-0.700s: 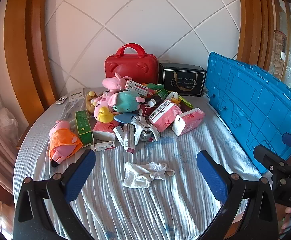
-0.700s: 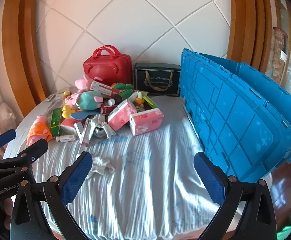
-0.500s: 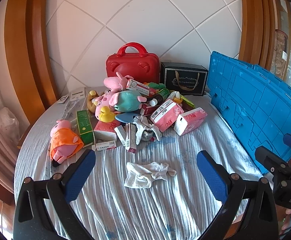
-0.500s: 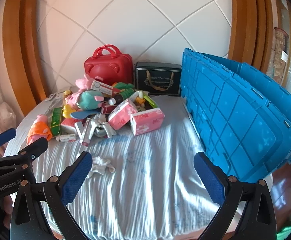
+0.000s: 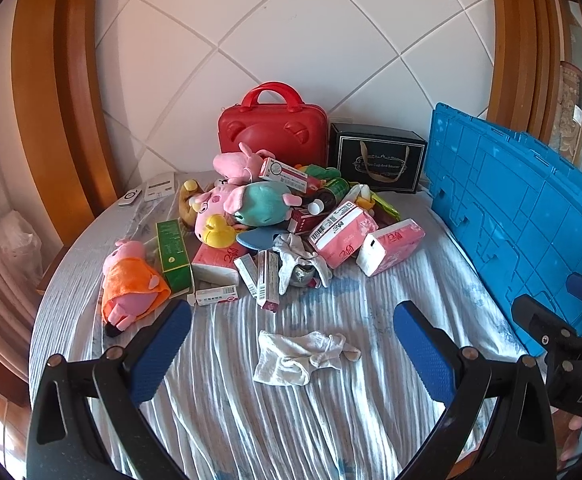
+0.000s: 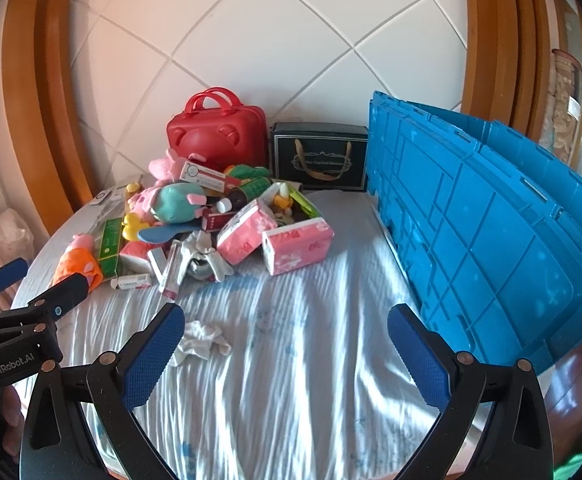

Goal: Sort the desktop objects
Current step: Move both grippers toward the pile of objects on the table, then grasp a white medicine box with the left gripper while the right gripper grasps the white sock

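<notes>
Blue crate (image 6: pixel 491 216) stands on edge along worktop (image 6: pixel 311 340) right side, interior not visible. Red case (image 5: pixel 273 130) and black box (image 5: pixel 377 158) closed at rear. White sock (image 5: pixel 303 354) lies crosswise, alone, nearest. Left tongs (image 5: pixel 291 344), right tongs (image 6: pixel 287 344): fully spread, empty.

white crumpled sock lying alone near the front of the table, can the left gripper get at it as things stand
Probably yes. The white crumpled sock lies alone on the striped tablecloth, apart from the pile, and the left gripper, jaws wide open and empty, has nothing in its way.
</notes>
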The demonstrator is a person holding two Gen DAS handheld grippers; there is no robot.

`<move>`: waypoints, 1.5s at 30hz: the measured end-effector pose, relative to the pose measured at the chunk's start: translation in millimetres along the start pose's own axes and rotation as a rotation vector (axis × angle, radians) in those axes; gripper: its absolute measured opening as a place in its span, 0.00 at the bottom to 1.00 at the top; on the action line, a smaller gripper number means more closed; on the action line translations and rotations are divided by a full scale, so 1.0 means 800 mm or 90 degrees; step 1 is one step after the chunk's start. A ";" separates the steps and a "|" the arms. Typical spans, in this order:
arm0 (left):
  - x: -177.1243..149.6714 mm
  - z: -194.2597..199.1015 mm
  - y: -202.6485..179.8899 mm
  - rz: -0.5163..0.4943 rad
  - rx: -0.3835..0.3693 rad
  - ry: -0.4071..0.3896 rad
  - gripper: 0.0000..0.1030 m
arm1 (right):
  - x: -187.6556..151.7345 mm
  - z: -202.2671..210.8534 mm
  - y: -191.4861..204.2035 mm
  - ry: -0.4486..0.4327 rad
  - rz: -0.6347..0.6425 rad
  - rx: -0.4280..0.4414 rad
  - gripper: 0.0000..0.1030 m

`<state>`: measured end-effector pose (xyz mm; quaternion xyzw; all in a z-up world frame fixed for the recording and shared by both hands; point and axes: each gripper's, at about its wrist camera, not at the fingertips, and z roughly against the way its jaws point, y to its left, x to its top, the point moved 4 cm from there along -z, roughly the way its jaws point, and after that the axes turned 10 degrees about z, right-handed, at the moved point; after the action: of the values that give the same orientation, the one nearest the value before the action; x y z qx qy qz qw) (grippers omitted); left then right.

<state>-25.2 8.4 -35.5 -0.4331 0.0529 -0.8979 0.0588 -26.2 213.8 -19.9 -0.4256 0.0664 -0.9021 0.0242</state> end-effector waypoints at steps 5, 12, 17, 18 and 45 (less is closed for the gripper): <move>0.007 -0.008 0.000 0.002 0.005 -0.002 1.00 | 0.009 -0.006 0.000 -0.005 0.007 0.001 1.00; 0.010 -0.023 0.000 -0.003 0.022 0.003 1.00 | 0.020 -0.020 0.002 -0.009 0.020 -0.001 1.00; 0.014 -0.035 0.002 -0.002 0.022 0.009 1.00 | 0.028 -0.032 0.002 -0.016 0.021 -0.008 1.00; 0.015 -0.037 0.002 -0.002 0.021 0.011 1.00 | 0.031 -0.034 0.002 -0.016 0.021 -0.008 1.00; -0.003 -0.243 0.107 0.043 0.083 0.203 0.90 | 0.028 -0.212 -0.056 0.167 0.040 -0.029 1.00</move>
<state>-171.2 -67.5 -170.0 -0.2785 0.0177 -0.9542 0.1078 -171.1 273.1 -103.2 -0.3024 0.1029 -0.9470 0.0335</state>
